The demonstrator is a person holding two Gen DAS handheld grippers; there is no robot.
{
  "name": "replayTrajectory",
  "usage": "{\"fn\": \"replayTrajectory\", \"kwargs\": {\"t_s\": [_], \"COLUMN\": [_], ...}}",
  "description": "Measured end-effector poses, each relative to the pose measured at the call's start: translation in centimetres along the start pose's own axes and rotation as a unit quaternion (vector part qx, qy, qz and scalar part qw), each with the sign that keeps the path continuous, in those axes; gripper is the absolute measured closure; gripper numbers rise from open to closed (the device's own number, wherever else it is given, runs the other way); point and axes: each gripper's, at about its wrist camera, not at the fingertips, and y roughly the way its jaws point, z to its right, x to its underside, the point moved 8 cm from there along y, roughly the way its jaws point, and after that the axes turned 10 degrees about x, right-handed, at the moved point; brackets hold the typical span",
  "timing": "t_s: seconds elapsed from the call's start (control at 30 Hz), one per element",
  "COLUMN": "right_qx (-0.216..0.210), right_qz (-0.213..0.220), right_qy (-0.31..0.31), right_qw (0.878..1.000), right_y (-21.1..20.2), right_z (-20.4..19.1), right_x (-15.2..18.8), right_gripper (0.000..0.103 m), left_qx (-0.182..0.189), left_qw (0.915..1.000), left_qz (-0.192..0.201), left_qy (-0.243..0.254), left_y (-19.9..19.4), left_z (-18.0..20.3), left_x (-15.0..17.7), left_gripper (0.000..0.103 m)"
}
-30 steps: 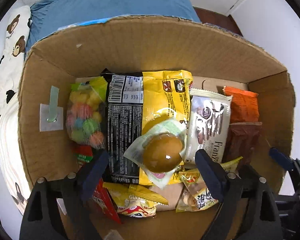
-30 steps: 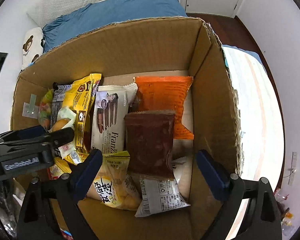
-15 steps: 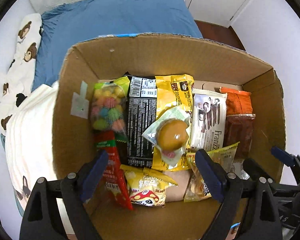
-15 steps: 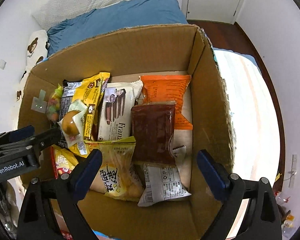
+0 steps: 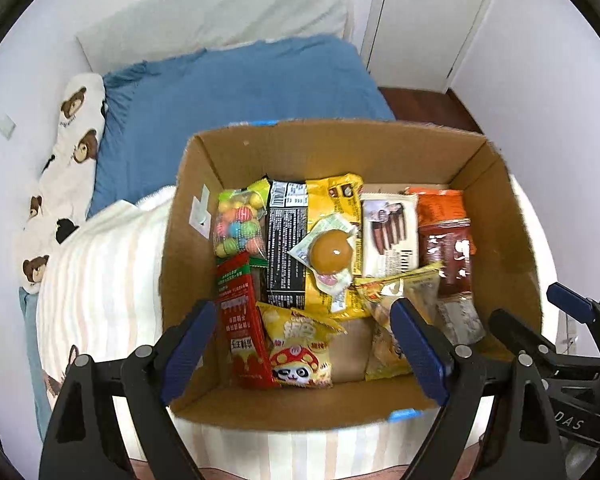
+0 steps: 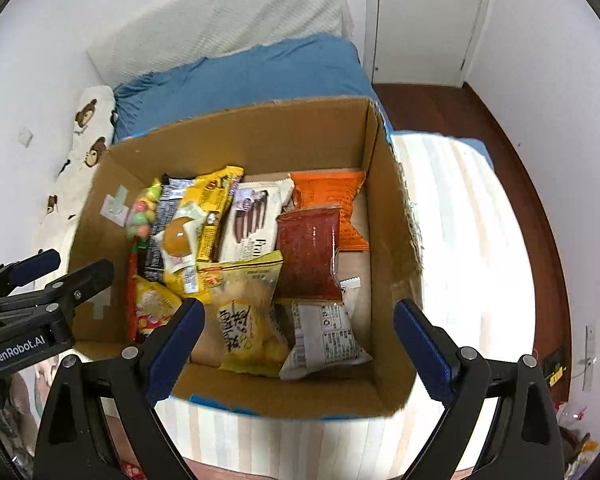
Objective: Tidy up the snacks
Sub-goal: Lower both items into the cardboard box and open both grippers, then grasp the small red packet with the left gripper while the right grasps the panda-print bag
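An open cardboard box [image 5: 340, 144] [image 6: 260, 128] sits on a striped bedcover, and several snack packs lie flat inside it. Among them are a bag of coloured candy balls [image 5: 238, 222], a yellow and black pack [image 5: 300, 240] with a round brown bun [image 5: 333, 251] on top, a white wafer pack [image 6: 252, 224], an orange pack [image 6: 328, 196] and a dark red pack [image 6: 308, 252]. My left gripper [image 5: 300, 344] hangs open above the box's near edge, nothing between its fingers. Above the near right corner my right gripper [image 6: 296, 340] is open too and holds nothing.
The box rests on a bed with a striped cover [image 5: 100, 272], a blue blanket [image 5: 240, 84] and a bear-print pillow [image 5: 72, 152] behind it. A white door [image 6: 420, 20] and dark wood floor [image 6: 480, 120] lie at the right.
Both grippers have risen and drawn back from the box, so the whole box and the bed around it now show. The snacks have not moved.
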Motion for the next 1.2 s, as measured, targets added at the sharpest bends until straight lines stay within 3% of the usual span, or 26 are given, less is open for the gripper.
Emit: {"fn": "replayTrajectory", "kwargs": {"t_s": [0.5,0.9,1.13,1.2], "right_qx": [-0.011,-0.021,-0.056,-0.06], "right_qz": [0.093,0.148,0.125,0.105], "right_qy": [-0.001,0.01,0.045,0.069], "right_qw": [0.996,0.989,0.99,0.99], "right_y": [-10.6,-18.0,-19.0,-17.9], "right_z": [0.4,0.9,2.4,4.1], "right_x": [4.0,8.2,12.1,14.2], "right_gripper": [0.006,0.006,0.001,0.001], "left_qx": [-0.001,0.004,0.017,0.023], "left_qw": [0.9951,0.9885,0.9898,0.9926], "left_qz": [0.098,0.149,0.14,0.118], "left_qy": [0.015,0.029,0.024,0.013], "left_y": [-9.3,-15.6,-15.8,-14.4], "left_z": [2.4,3.9,4.1,3.7], "left_x": [4.2,8.2,11.8,13.8], "left_gripper": [0.014,0.014,0.013,0.0]}}
